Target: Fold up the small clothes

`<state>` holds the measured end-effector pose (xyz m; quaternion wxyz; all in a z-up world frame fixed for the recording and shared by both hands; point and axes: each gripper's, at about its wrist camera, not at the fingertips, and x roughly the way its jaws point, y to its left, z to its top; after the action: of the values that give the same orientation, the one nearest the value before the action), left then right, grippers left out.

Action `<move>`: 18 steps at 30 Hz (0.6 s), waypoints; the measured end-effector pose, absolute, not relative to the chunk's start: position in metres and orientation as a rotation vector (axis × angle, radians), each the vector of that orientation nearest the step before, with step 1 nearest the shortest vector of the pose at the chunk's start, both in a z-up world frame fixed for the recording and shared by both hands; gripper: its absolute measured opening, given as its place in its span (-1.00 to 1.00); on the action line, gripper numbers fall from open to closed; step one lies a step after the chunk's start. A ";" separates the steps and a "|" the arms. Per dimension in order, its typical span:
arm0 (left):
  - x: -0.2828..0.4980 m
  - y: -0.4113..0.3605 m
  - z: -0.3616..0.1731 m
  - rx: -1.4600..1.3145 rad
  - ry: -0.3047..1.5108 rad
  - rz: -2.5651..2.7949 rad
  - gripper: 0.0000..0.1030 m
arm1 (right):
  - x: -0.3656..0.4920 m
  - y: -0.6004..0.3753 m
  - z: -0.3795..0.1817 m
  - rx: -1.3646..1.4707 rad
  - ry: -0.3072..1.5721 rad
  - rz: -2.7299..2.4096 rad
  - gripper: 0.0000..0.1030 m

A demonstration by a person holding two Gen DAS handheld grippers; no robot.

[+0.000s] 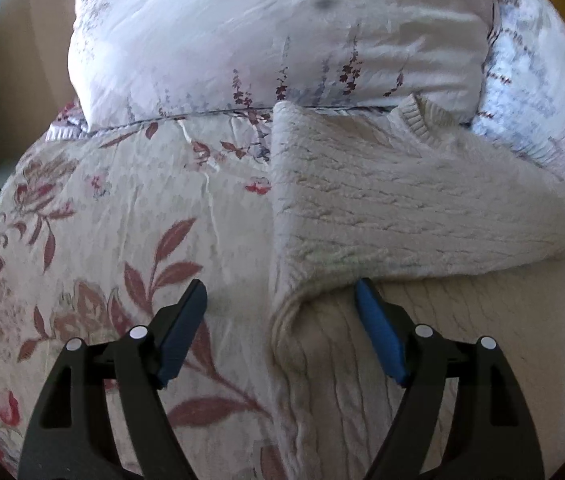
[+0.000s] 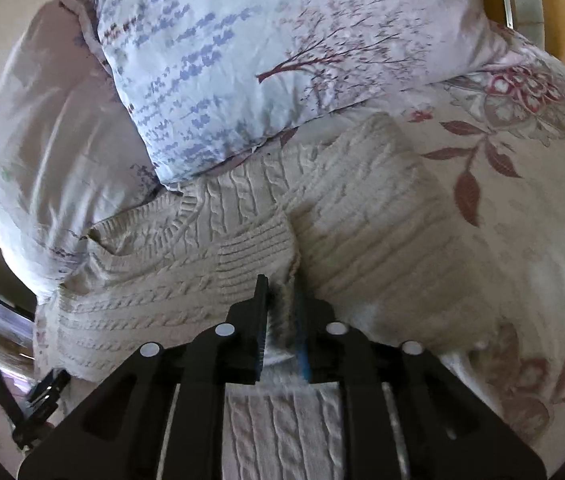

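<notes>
A cream cable-knit sweater lies on the flowered bedspread, its top against the pillows. One side panel is folded over the body, and the fold's rounded edge runs down the middle of the left wrist view. My left gripper is open and straddles that folded edge low down, one blue pad on the bedspread side and one on the knit. In the right wrist view the sweater has a sleeve laid across its chest. My right gripper is shut on the ribbed sleeve cuff, whose fabric fills the narrow gap.
A white flowered pillow and a blue-sprigged pillow crowd the sweater's top edge. The flowered bedspread extends to the left and also lies right of the sweater. A wooden headboard stands behind the pillows.
</notes>
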<state>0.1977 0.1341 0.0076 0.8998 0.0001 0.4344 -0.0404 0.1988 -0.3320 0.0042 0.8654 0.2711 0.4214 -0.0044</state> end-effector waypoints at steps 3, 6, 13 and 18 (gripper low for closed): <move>0.176 0.145 0.015 -0.072 0.865 -0.155 0.48 | 0.171 -0.347 0.012 0.592 0.836 0.012 0.15; 0.155 0.156 0.020 -0.159 0.847 -0.233 0.48 | 0.139 -0.367 0.016 0.602 0.818 0.026 0.15; 0.112 0.166 0.015 -0.349 0.857 -0.367 0.45 | 0.077 -0.398 0.000 0.670 0.840 0.106 0.15; 0.094 0.161 0.010 -0.374 0.867 -0.388 0.45 | 0.058 -0.396 -0.010 0.693 0.848 0.146 0.15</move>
<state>0.0939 0.1611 0.0099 0.8725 -0.1789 0.4150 -0.1858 0.0577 -0.3963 -0.0100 0.8513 0.3290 0.4029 0.0693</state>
